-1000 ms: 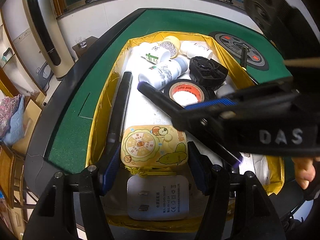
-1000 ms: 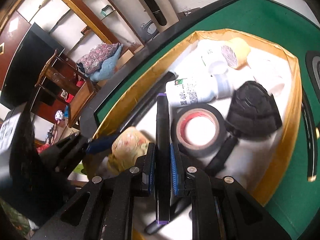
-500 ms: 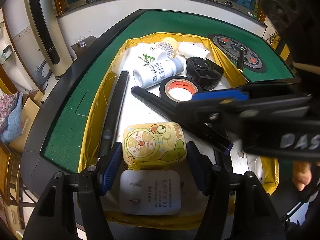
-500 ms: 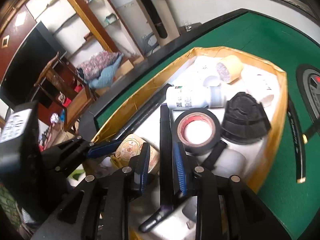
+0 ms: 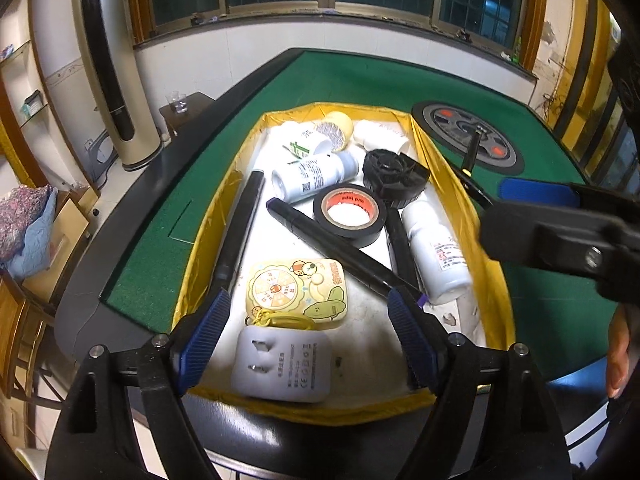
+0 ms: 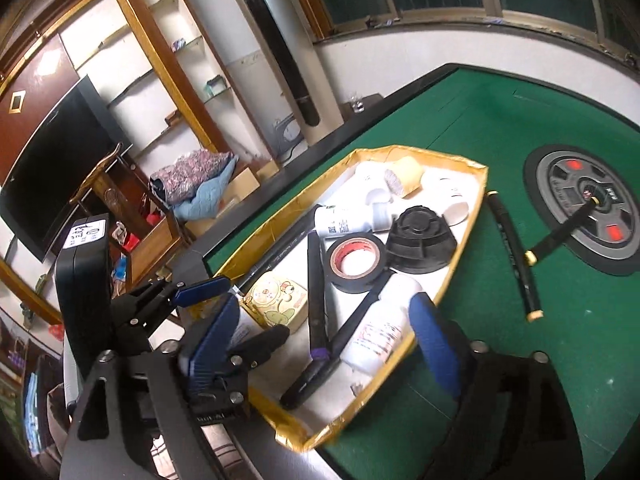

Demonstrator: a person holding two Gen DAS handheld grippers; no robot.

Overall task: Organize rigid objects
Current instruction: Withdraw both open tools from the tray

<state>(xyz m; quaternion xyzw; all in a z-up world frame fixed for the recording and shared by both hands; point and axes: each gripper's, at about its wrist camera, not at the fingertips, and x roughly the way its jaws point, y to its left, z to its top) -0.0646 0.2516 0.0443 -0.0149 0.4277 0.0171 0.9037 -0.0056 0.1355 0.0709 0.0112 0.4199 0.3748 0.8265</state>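
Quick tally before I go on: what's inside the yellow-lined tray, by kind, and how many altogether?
White bottles: 4
Black markers or pens: 3
Black tape roll: 1
Yellowish roll: 1
Black round plastic part: 1
Cartoon tin: 1
White plug adapter: 1
Total: 12

The yellow-rimmed tray [image 5: 496, 280] is crowded: a black marker [image 5: 344, 256] lies slantwise across its middle, touching the tape roll [image 5: 350, 216]. Green surface [image 6: 500, 128] beyond the tray's rim lies open.
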